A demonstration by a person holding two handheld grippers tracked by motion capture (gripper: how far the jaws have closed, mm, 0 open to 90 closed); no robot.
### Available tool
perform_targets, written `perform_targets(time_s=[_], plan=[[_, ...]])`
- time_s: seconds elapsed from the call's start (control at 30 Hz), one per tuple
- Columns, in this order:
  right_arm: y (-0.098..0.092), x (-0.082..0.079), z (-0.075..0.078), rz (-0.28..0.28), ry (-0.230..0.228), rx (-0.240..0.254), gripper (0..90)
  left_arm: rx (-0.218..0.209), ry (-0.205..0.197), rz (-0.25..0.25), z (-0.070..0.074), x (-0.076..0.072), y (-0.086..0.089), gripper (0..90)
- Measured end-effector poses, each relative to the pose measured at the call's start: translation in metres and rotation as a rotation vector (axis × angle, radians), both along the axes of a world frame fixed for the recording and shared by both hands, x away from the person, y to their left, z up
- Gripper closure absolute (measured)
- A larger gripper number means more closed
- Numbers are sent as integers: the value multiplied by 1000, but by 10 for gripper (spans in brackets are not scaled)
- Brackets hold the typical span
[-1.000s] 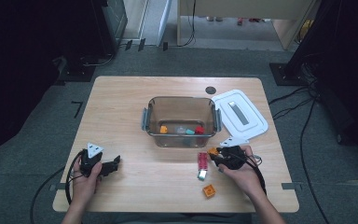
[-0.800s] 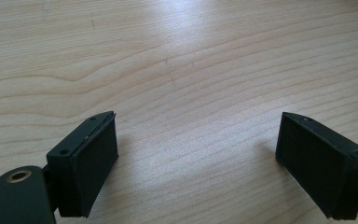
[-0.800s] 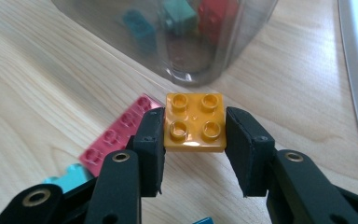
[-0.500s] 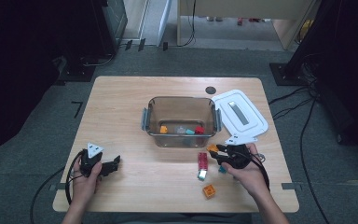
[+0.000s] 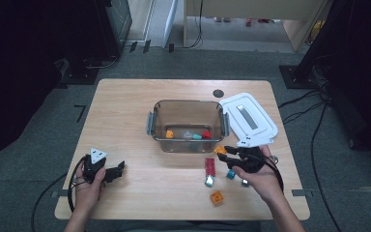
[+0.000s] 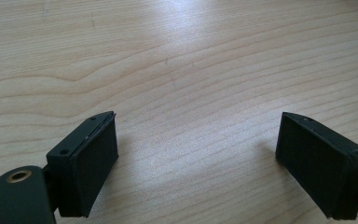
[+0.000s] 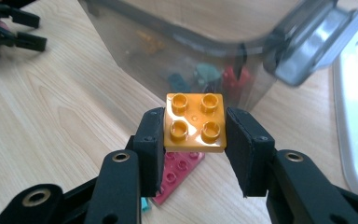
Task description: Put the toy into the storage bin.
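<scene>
Beside bin [image 5: 189,126], right claw [image 7: 196,140] clamps orange brick [image 7: 196,122]; left claw [image 6: 198,163] spread wide, empty.

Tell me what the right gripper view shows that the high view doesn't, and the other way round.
Right gripper view alone: the four studs on the orange brick, with the right gripper clamping its sides. High view alone: the whole table, the white lid, the left gripper resting open, and a second orange brick near the front edge. Both show the clear box with small pieces inside and the red brick on the table.
</scene>
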State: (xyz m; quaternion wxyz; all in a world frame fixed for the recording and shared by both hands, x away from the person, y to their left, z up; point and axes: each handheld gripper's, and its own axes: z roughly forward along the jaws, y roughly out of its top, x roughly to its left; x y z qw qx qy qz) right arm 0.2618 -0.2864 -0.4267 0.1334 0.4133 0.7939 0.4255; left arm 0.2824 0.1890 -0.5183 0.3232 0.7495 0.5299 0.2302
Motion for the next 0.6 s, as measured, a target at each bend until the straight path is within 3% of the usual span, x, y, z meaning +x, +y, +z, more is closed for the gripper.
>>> perform_targets(time_s=[0.6], plan=[[6, 6, 47, 47, -73, -7, 600, 0, 0, 0, 0, 0, 0, 128]])
